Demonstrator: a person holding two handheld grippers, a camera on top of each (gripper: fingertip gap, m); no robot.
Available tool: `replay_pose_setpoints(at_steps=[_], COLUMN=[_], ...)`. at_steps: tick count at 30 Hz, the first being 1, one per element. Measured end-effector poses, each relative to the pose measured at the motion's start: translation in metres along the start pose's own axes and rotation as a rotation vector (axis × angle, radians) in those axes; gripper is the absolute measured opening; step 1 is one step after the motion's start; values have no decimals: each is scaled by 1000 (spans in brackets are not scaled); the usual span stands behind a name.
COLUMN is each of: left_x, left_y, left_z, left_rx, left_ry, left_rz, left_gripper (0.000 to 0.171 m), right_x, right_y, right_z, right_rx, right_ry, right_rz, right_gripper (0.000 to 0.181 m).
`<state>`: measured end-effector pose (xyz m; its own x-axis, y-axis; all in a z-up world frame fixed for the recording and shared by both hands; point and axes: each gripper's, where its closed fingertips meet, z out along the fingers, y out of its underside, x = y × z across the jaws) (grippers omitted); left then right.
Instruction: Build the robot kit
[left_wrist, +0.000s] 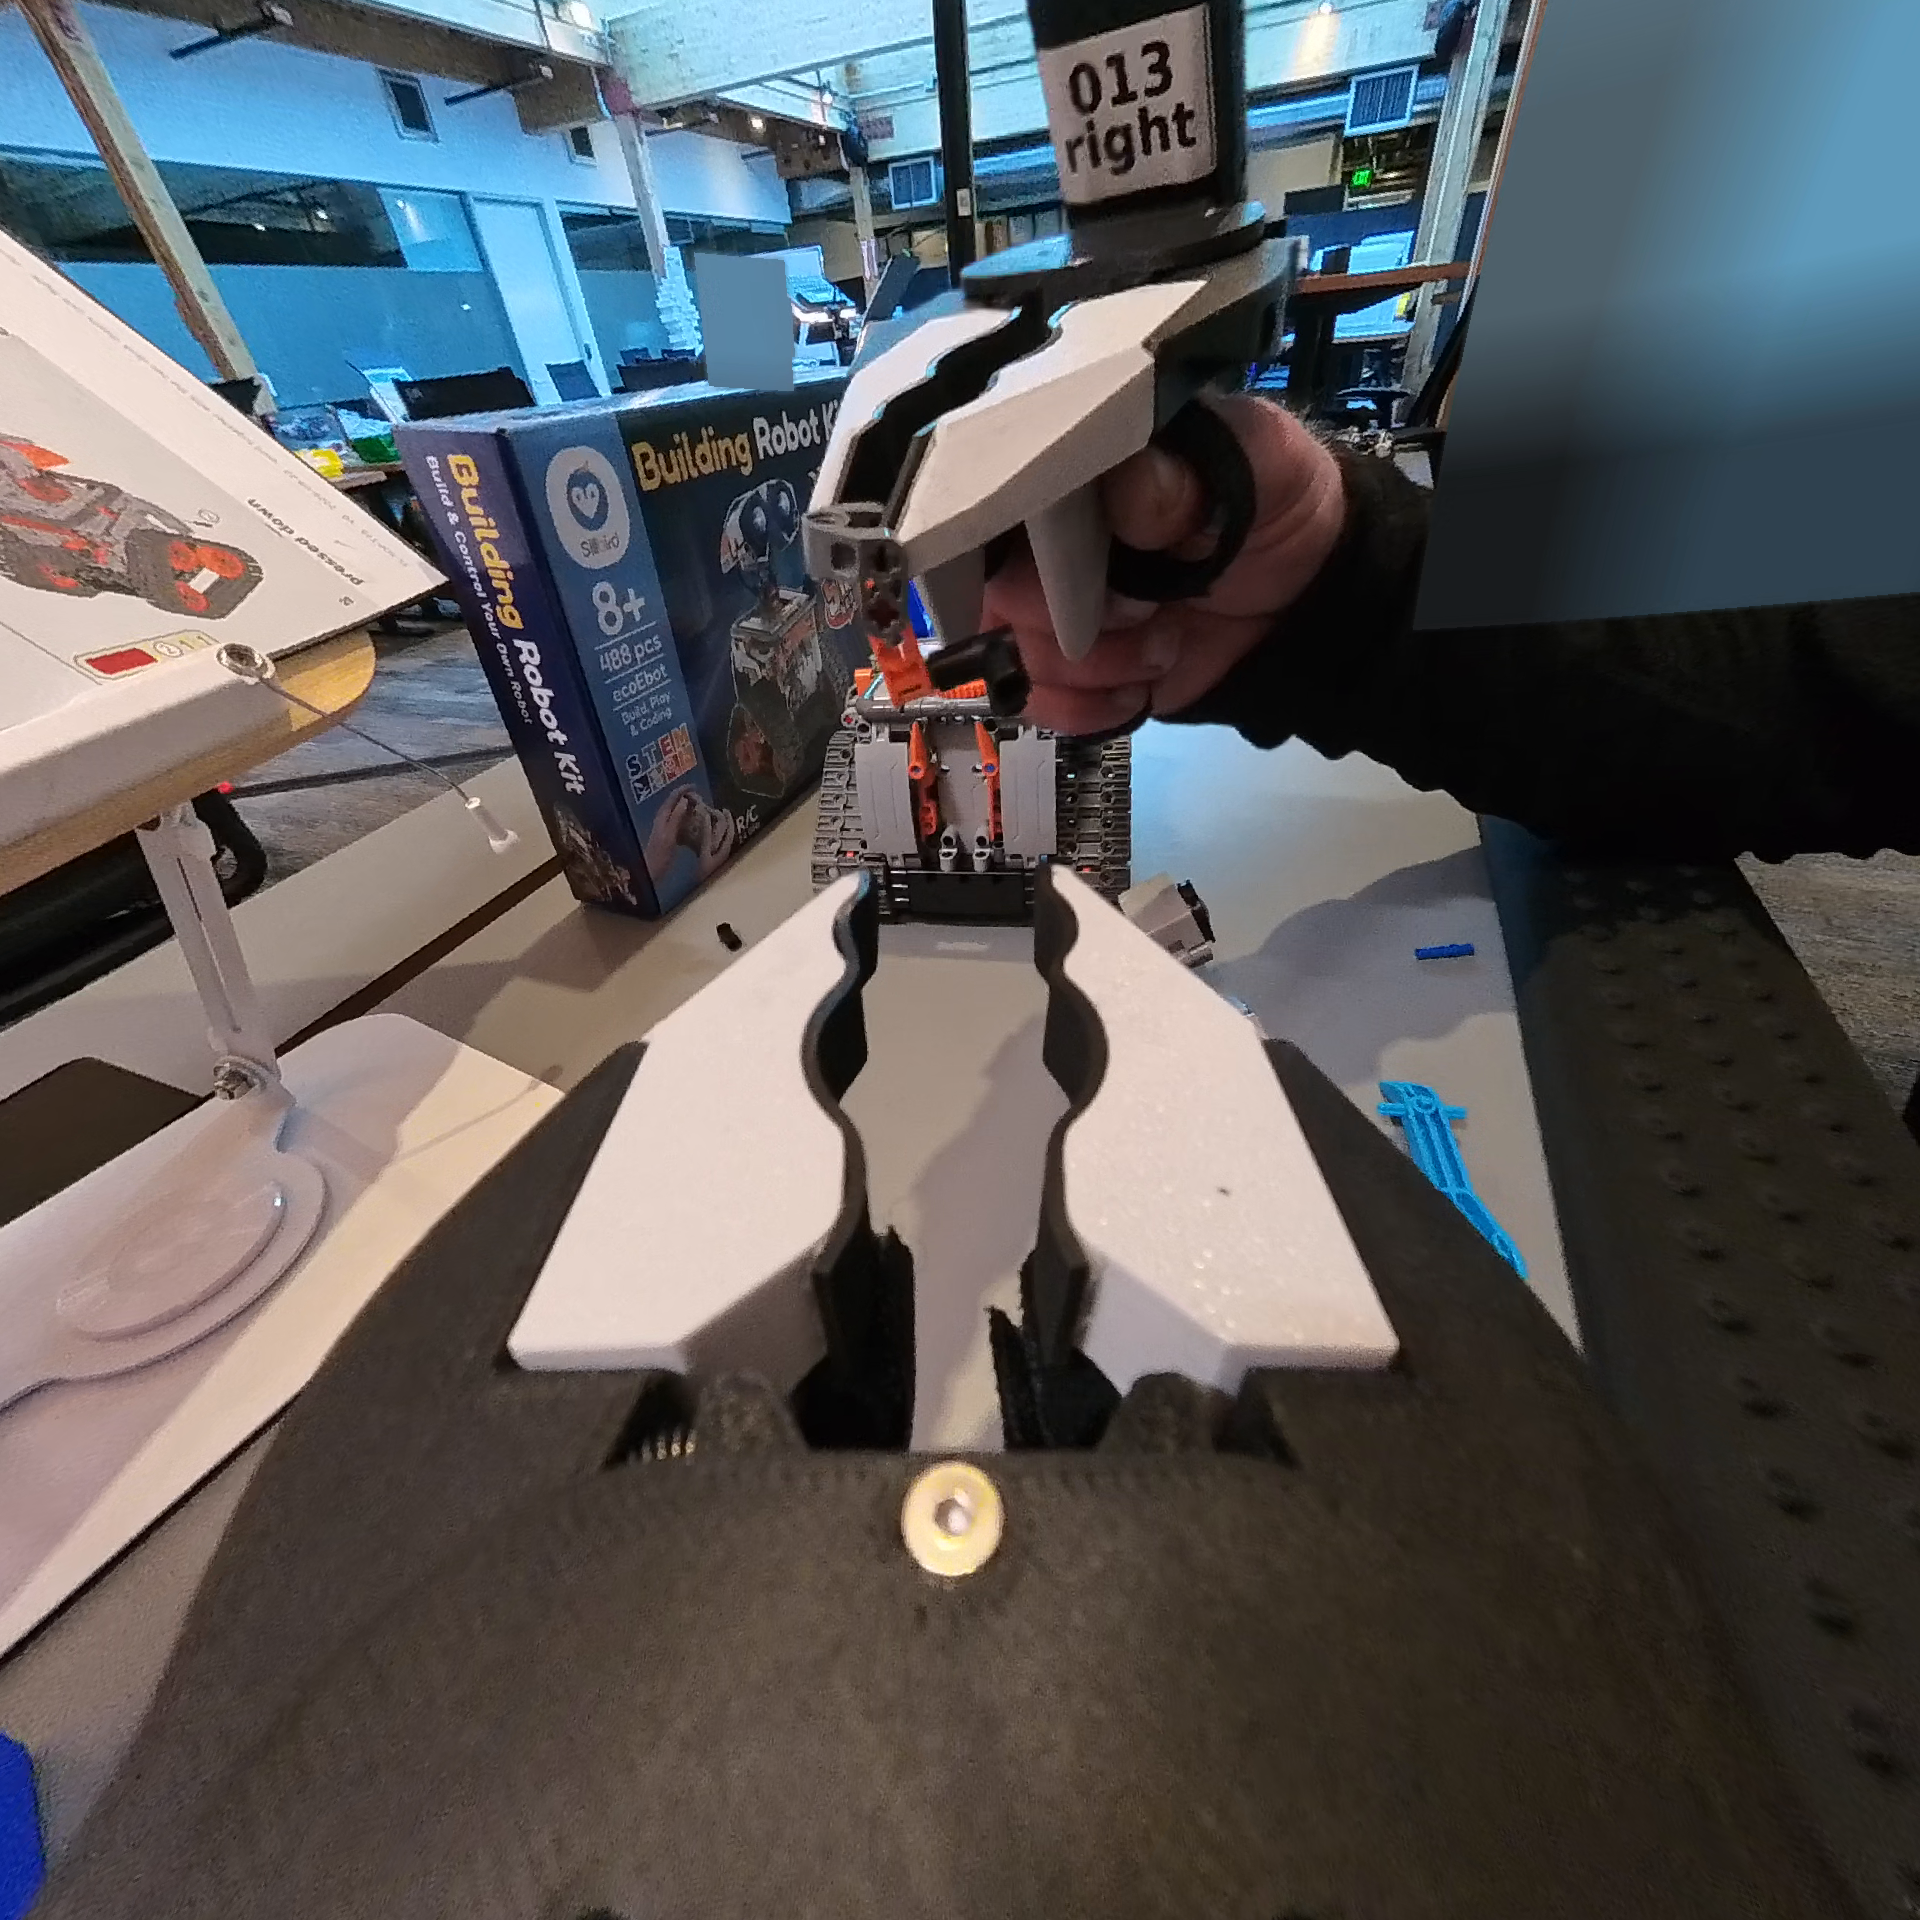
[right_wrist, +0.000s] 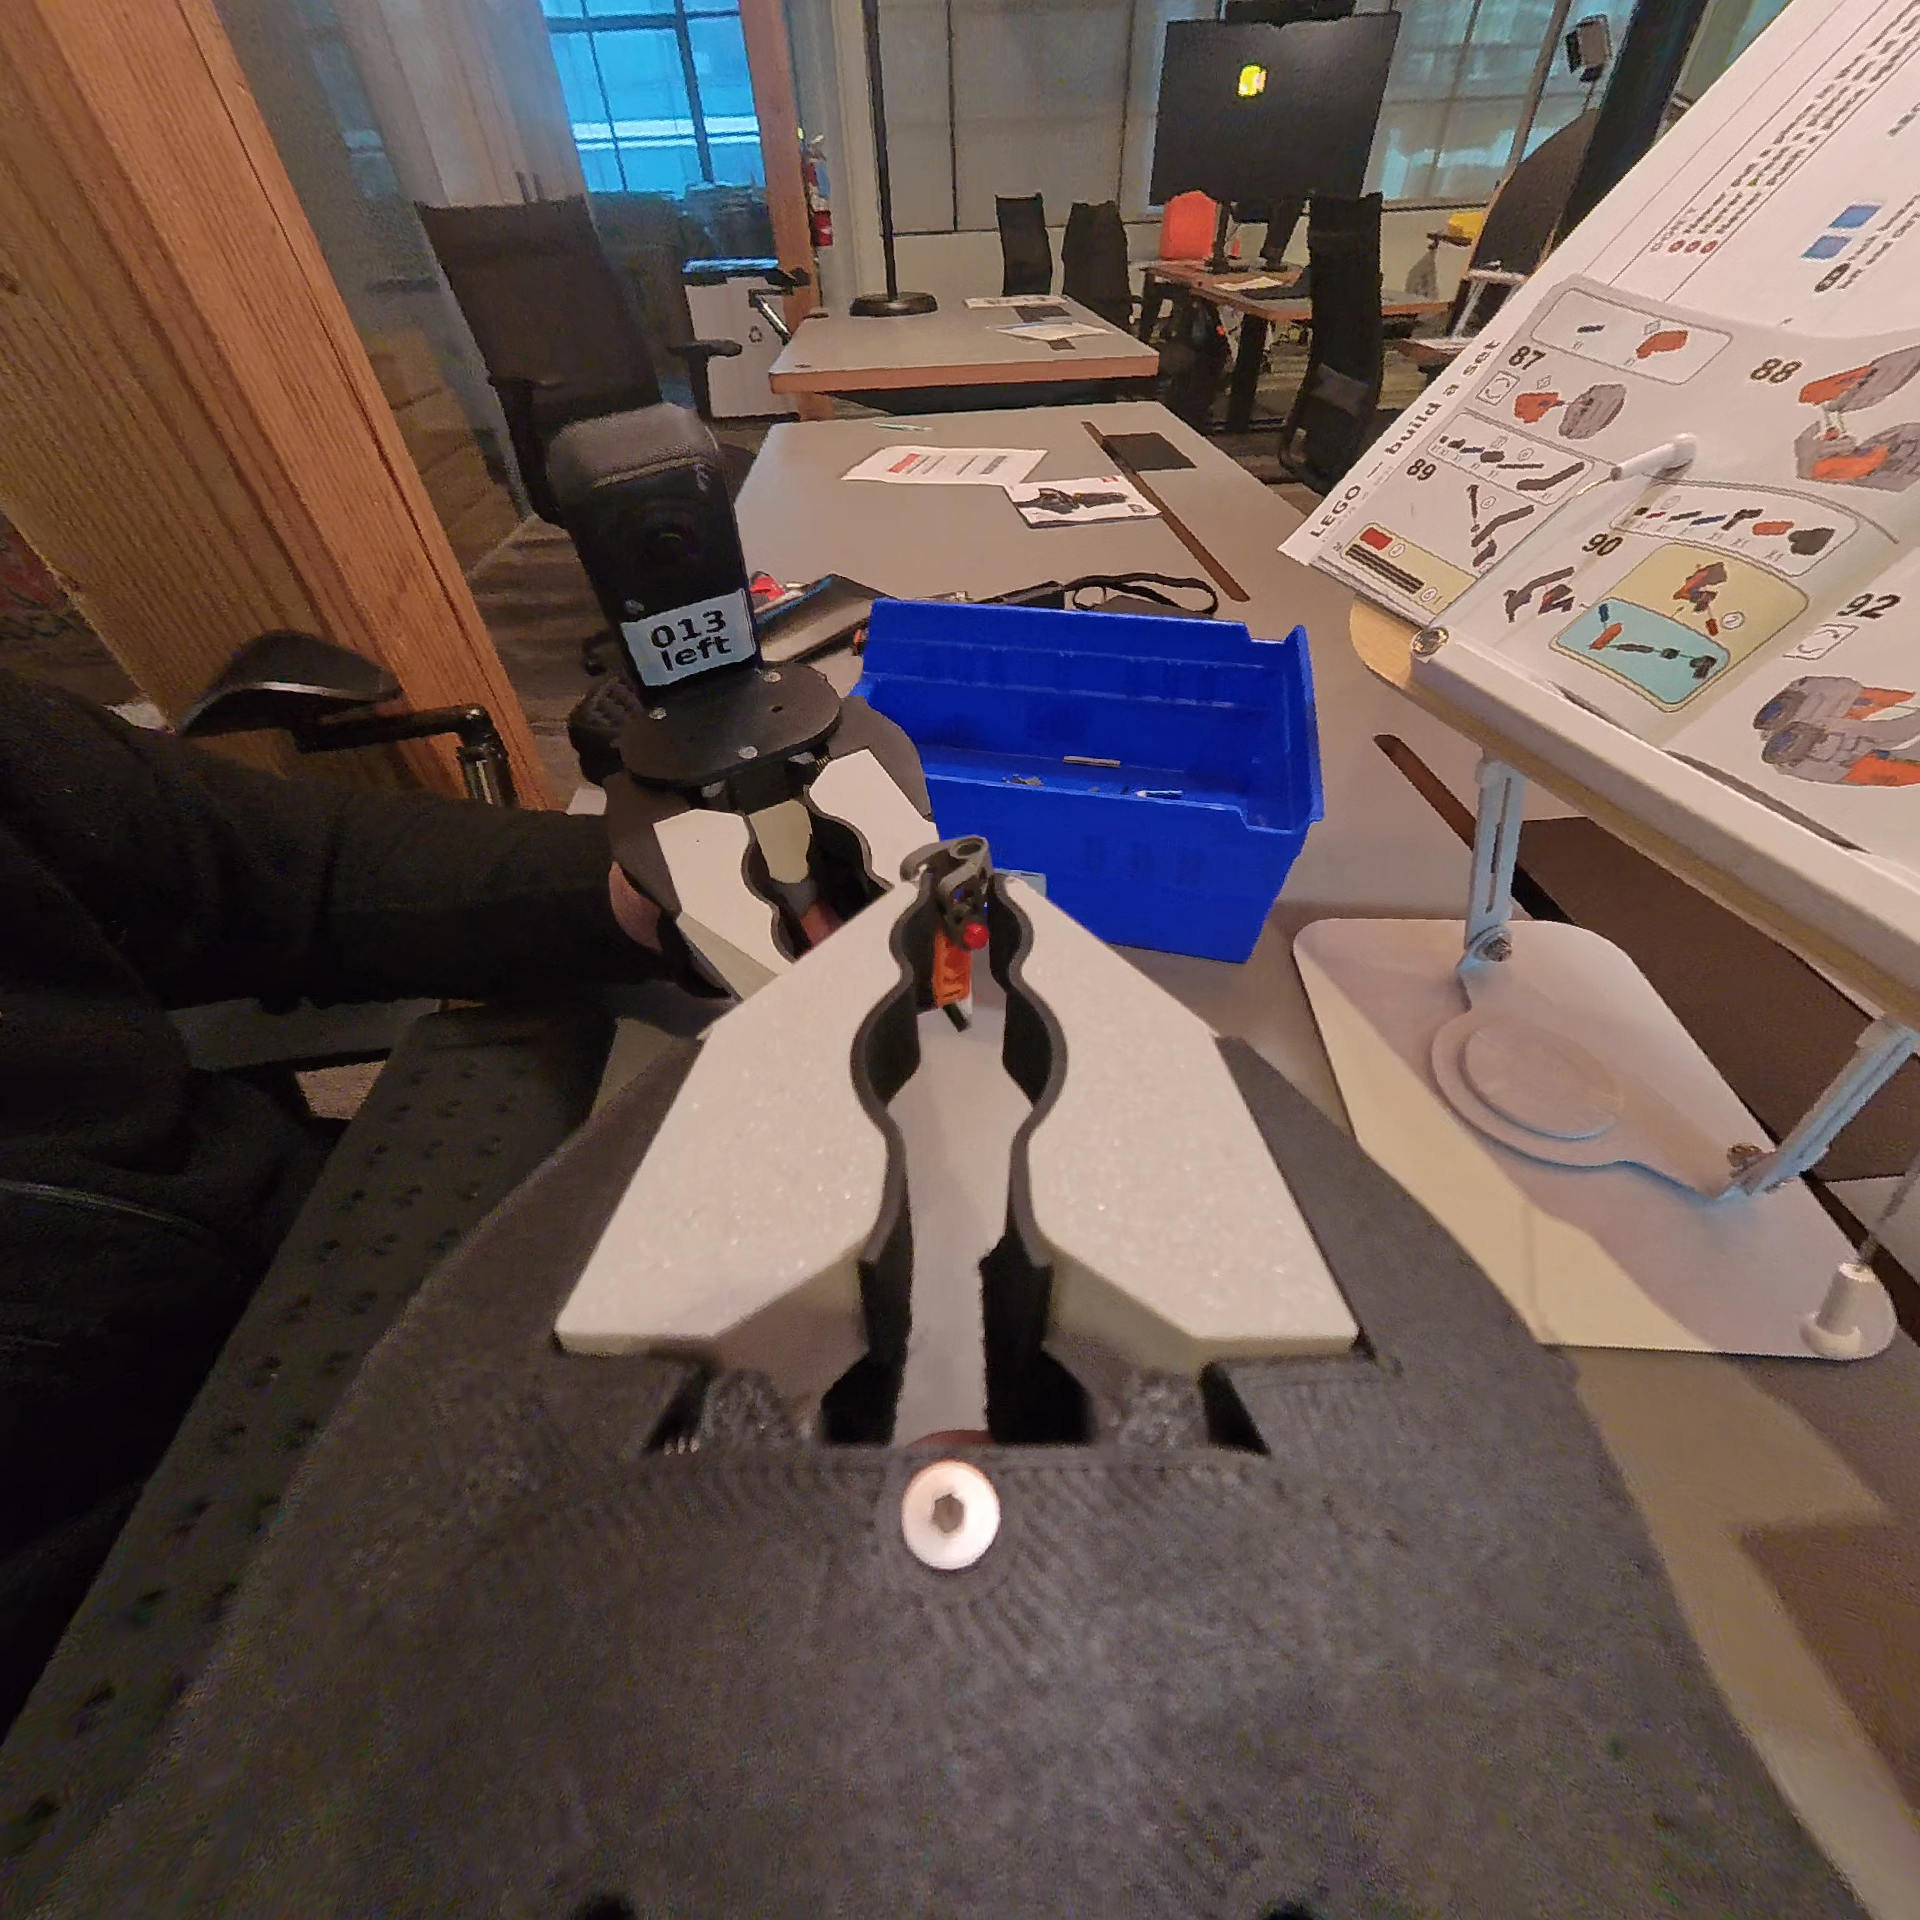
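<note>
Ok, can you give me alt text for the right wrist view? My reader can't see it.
The right gripper, jaws nearly closed, pinches a small grey, black and orange brick assembly at its tips above a grey table. Beyond it sit a blue bin and the open left gripper held by a dark-sleeved person; an instruction booklet leans on a white stand at right.

left gripper (left_wrist: 951, 883) jaws apart, empty | tracked model (left_wrist: 971, 805) ahead | right gripper (left_wrist: 883, 540) grips brick piece (left_wrist: 883, 587)
</note>
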<state>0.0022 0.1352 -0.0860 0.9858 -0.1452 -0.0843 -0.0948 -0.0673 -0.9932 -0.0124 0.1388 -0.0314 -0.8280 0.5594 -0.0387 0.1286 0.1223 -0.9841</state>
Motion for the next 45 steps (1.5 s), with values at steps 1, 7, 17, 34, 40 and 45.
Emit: replay_pose_setpoints(at_steps=[1,7,17,34,40,45], left_x=[0,5,-8,25,24,25], left_y=[-1,-1,-6,-5,-5,-5], left_z=[0,3,-20,3,3,2], left_rx=[4,-9,-97,-14,6,-2], left_ry=[-3,-6,-91,76,63,77], left_rz=[3,36,161,-37,-33,-28], left_gripper=[29,31,31,35,24,21], right_x=[-1,-3,-14,-31,-36,-38], right_y=[-1,-3,15,43,43,43], right_z=[0,-1,-3,13,15,14], right_rx=[9,53,-58,-151,-156,-139], right_ry=[-14,-64,-42,77,76,42], right_rz=[13,90,74,-77,-111,-75], right_gripper=[8,7,7,7,7,6])
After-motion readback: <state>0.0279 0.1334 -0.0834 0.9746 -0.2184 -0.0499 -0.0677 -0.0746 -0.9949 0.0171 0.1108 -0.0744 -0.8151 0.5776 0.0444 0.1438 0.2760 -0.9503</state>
